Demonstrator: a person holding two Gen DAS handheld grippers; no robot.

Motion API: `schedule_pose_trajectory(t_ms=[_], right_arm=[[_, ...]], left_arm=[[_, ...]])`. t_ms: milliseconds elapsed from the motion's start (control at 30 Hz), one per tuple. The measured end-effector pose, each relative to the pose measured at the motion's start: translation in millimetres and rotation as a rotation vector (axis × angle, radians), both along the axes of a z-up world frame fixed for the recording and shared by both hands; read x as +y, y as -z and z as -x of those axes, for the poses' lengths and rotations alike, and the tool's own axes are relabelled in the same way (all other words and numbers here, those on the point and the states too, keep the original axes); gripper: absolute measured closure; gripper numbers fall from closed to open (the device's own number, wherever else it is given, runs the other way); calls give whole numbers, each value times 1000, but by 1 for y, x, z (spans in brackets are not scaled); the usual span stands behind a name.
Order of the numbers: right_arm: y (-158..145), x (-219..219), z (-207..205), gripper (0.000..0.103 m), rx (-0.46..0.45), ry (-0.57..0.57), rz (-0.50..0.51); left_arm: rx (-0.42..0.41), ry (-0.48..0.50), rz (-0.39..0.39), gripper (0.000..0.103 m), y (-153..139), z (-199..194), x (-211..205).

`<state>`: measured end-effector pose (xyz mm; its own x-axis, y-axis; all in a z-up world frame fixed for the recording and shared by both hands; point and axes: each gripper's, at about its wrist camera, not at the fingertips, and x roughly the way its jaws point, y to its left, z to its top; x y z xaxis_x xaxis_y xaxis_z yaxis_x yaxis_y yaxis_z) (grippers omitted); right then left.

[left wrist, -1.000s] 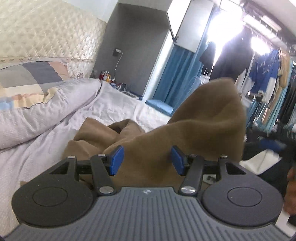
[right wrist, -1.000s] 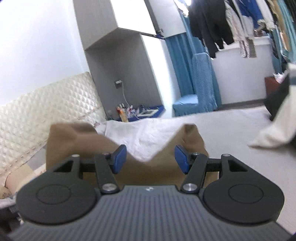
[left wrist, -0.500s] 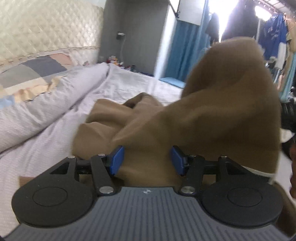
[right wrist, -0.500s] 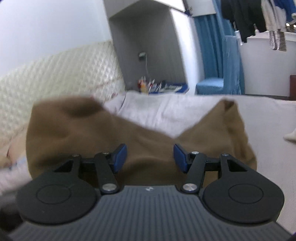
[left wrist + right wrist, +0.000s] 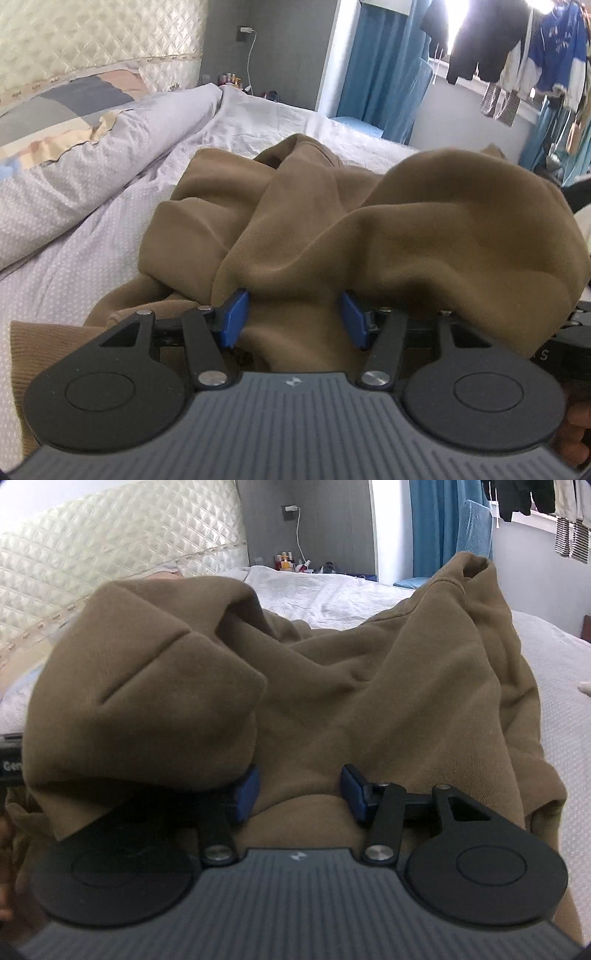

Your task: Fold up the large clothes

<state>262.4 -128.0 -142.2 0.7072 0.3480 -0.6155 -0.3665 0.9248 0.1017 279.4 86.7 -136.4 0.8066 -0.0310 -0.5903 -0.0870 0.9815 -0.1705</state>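
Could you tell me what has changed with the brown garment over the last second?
The brown garment has come down from mid-air and now slumps on the bed. The right claw is closing on its fabric. The left claw keeps the same bunched grip.

Garment: brown sweatshirt [image 5: 369, 229], bunched in folds on the bed [image 5: 110, 236]
Left tool [image 5: 291, 317]: blue pads pressing a thick fold of the sweatshirt
Bed's left edge: rolled quilt [image 5: 92, 147]

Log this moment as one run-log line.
stage: lowering garment | left gripper: brown garment bunched between pads | right gripper: closing, garment between jaws | surface: bed sheet
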Motion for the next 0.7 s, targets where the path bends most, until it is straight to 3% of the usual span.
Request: schedule_pose_trajectory(t_ms=[200, 333, 533, 633, 700], right_arm=[[-28, -22, 24, 51, 1, 46, -91], [-56, -37, 46, 50, -84, 68, -144], [-81, -44, 62, 48, -265, 39, -349], [-81, -32, 62, 49, -300, -12, -371], [-75, -17, 52, 50, -269, -60, -346]], left_arm=[[-93, -36, 105, 41, -24, 21, 22], [-187, -53, 192, 39, -44, 40, 37], [-246, -8, 183, 39, -55, 49, 24], [-242, 16, 165, 39, -54, 45, 15], [-247, 31, 156, 39, -53, 45, 10]])
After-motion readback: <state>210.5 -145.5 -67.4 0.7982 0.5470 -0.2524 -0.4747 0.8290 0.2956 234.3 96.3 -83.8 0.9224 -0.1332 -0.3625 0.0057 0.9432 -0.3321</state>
